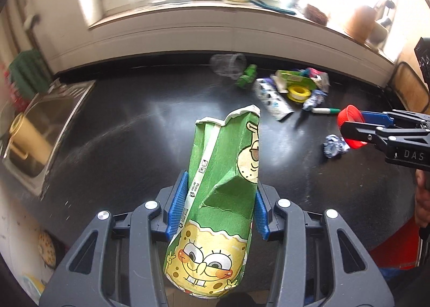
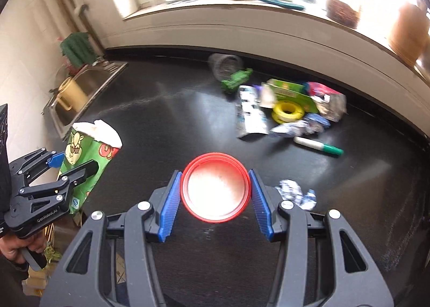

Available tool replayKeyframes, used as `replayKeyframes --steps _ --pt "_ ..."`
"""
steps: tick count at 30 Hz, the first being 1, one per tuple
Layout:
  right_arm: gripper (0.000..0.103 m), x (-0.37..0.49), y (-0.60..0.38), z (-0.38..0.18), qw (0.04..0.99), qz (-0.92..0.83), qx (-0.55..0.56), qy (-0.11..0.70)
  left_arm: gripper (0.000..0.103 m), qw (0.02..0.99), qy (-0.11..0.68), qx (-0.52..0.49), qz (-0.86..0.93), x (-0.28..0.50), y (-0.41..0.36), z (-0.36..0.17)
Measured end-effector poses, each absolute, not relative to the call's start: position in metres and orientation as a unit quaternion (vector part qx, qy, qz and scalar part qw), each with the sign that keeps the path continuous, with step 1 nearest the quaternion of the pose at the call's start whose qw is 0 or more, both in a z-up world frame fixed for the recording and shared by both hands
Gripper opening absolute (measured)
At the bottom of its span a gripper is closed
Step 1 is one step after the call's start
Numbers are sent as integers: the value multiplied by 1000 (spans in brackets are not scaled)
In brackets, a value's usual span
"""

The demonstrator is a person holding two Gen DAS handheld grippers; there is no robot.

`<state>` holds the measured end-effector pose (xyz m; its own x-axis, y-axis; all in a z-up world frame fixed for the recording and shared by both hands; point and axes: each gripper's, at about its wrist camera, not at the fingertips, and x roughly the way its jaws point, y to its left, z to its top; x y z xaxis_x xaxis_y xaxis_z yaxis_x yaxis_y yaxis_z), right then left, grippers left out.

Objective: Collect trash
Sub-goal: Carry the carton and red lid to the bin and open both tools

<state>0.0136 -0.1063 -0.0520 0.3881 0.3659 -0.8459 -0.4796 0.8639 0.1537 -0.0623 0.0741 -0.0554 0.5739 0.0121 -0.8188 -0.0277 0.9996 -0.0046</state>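
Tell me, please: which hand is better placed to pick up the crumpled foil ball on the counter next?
Right, probably. The foil ball lies just beside the right tongs, far from the left tongs. Both are full: red cap and green paper cup.

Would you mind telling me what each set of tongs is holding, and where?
The left tongs pinch the crushed paper cup across its middle. The right tongs grip the red cup by opposite sides of its rim.

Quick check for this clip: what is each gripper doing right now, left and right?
Left gripper: closed on the crushed green cartoon paper cup, lifted off the counter.
Right gripper: closed on the red plastic lid, gripped at its rim.
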Motion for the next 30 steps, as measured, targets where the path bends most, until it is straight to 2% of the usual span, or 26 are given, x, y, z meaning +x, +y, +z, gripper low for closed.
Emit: replayKeyframes --steps 11,21,30 --pt "50 -63 73 -88 739 423 -153 503 44 857 471 -93 184 -186 199 -76" --pt "50 -165 216 -134 613 541 -211 536 44 789 503 -178 303 -303 274 -138" --pt "50 -209 303 -183 559 546 -240 575 44 769 493 -242 328 -352 320 -191"
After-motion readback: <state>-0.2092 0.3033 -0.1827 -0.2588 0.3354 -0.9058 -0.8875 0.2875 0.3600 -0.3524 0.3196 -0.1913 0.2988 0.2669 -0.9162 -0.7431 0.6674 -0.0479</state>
